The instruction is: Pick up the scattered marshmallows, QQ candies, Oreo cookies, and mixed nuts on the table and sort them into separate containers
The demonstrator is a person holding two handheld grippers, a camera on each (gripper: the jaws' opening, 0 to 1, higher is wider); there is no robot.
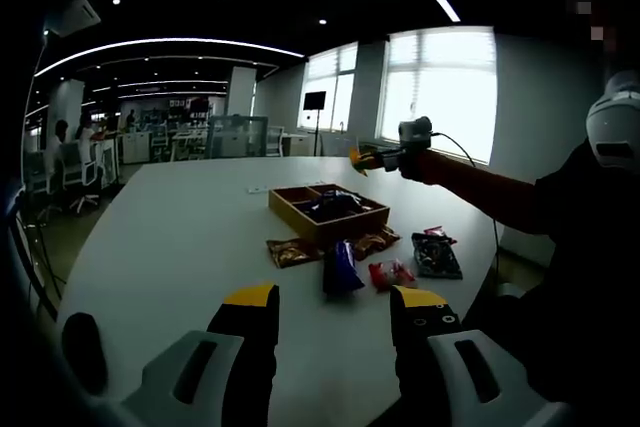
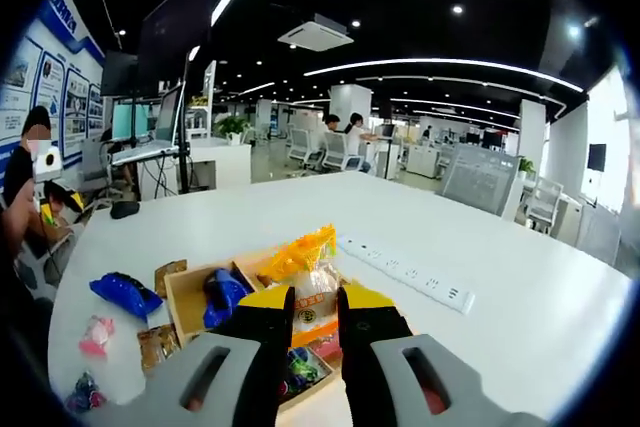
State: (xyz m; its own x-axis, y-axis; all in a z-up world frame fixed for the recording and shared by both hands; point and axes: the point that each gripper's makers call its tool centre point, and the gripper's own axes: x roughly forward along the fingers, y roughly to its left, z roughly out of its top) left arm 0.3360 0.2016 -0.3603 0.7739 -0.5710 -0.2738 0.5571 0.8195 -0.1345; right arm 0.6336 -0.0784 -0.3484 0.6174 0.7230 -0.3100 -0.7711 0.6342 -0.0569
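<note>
1. Right gripper point(image 2: 314, 315), in its own view, has its yellow-tipped jaws nearly closed on a clear snack packet point(image 2: 305, 272) with an orange-yellow top, pinched at its lower part and held above the wooden tray point(image 2: 187, 303).
2. Left gripper point(image 1: 333, 305) has its jaws spread wide with nothing between them, hanging over the white table point(image 1: 180, 227) on the near side of the tray.
3. In the left gripper view the wooden tray point(image 1: 290, 212) sits on the table with dark packets inside its compartments.
4. Just in front of the tray lie a brown packet point(image 1: 292, 251), a blue packet point(image 1: 341, 268), a red packet point(image 1: 391, 273) and a dark packet point(image 1: 436, 255).
5. Behind the tray in the right gripper view lies a white power strip point(image 2: 405, 271).
</note>
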